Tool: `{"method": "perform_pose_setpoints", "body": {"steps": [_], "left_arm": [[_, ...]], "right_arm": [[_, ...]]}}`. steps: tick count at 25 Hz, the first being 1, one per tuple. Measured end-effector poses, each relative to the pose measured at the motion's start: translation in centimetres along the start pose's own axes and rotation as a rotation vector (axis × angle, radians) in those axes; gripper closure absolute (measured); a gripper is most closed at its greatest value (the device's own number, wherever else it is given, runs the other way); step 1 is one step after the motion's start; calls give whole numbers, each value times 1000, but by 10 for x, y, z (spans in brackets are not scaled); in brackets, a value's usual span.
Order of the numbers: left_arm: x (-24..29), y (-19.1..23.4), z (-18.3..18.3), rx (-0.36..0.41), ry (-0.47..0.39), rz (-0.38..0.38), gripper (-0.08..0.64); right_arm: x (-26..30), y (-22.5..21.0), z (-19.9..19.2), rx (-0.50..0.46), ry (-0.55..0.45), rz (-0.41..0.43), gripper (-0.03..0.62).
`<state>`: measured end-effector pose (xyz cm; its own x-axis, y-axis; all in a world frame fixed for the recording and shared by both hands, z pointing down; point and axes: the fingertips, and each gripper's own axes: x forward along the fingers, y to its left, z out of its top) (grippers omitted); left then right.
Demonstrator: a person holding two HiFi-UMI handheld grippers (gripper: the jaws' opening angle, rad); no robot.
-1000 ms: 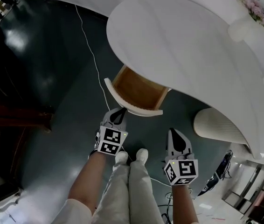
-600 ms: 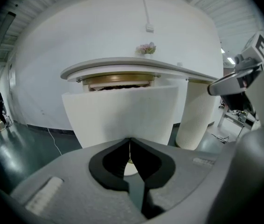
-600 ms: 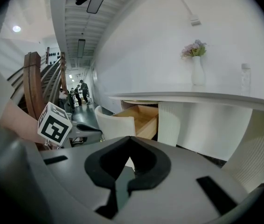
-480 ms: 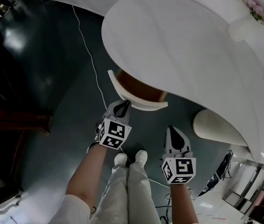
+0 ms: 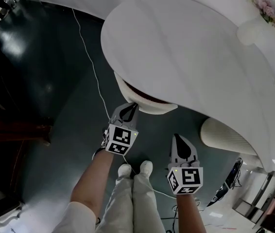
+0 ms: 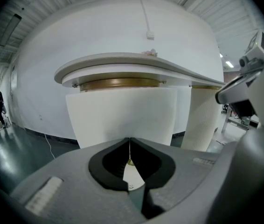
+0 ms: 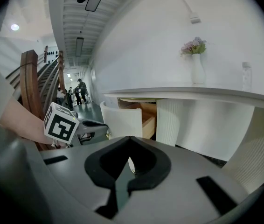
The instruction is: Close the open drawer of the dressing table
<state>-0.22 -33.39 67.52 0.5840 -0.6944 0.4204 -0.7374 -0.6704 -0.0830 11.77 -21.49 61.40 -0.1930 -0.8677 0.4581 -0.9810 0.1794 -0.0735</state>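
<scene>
The dressing table (image 5: 186,47) has a curved white top. Its drawer (image 5: 145,102) stands only a little way out, with a thin strip of the wooden inside showing under the top. My left gripper (image 5: 130,107) is shut, its tips against the white drawer front (image 6: 122,115). In the left gripper view the front fills the middle, just past my left gripper (image 6: 129,139). My right gripper (image 5: 178,138) is shut and holds nothing; it hangs back to the right, apart from the drawer. From the right gripper view I see the drawer's front (image 7: 121,120) and wooden side (image 7: 149,118).
A fluted white pedestal (image 5: 227,135) stands under the table at the right. A vase of flowers (image 5: 261,16) sits on the top. A white cable (image 5: 91,64) runs over the dark floor. The person's feet (image 5: 135,169) are below the grippers. A wooden stair (image 7: 31,85) stands at the left.
The drawer has slid in under the table top, from well open to nearly shut. My left gripper moved forward with its front. The right gripper barely shifted.
</scene>
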Motion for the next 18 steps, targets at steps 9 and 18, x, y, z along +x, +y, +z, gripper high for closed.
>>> {"method": "perform_pose_setpoints", "body": {"steps": [9, 18], "left_arm": [[25, 4, 13, -19, -84, 10, 540], [51, 7, 24, 5, -119, -12, 540]], "right_arm": [[8, -13, -1, -2, -15, -22, 597], [24, -18, 4, 0, -53, -42, 597]]}}
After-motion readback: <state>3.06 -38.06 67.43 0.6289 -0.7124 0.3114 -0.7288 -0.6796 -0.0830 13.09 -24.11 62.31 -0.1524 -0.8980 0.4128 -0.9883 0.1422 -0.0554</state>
